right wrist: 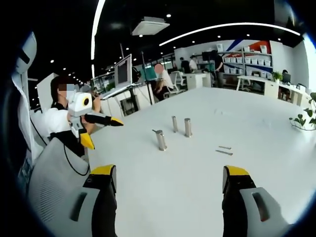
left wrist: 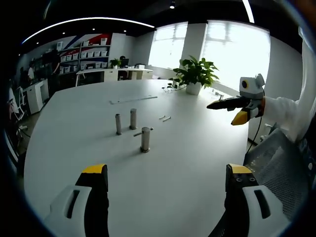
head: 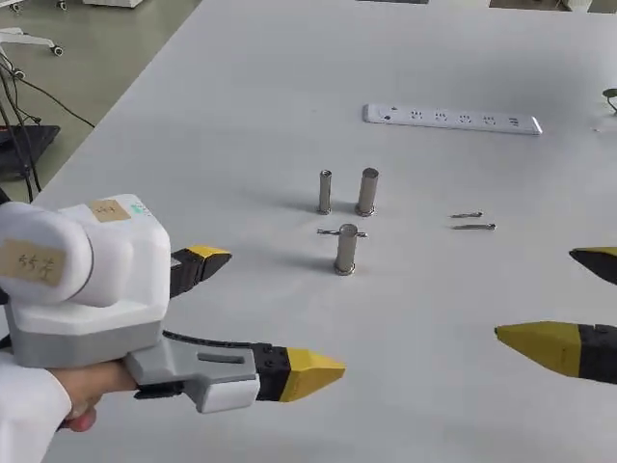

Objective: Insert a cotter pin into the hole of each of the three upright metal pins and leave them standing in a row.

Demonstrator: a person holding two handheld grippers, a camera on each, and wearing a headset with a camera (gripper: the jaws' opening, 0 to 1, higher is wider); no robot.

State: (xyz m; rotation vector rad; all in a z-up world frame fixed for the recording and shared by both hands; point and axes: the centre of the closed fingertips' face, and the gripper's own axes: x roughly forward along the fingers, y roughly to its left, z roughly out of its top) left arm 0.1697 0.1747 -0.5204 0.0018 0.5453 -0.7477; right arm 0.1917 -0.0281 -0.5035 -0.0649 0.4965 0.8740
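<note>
Three upright metal pins stand on the white table. The nearest pin (head: 346,250) (left wrist: 145,139) (right wrist: 161,140) has a cotter pin (head: 341,232) through its top. Behind it, side by side, are a thin pin (head: 325,192) (left wrist: 118,124) (right wrist: 174,123) and a thicker pin (head: 367,192) (left wrist: 133,119) (right wrist: 187,127), both bare. Two loose cotter pins (head: 472,222) (left wrist: 164,118) (right wrist: 224,150) lie to their right. My left gripper (head: 260,313) (left wrist: 167,173) is open and holds nothing, well short of the pins. At the right edge, my right gripper (head: 540,294) (right wrist: 170,173) is open too.
A white power strip (head: 453,119) lies farther back on the table (head: 241,106). A potted plant (left wrist: 195,76) stands at the table's far side. A mesh chair back (left wrist: 276,158) is near the table edge. Open table surface surrounds the pins.
</note>
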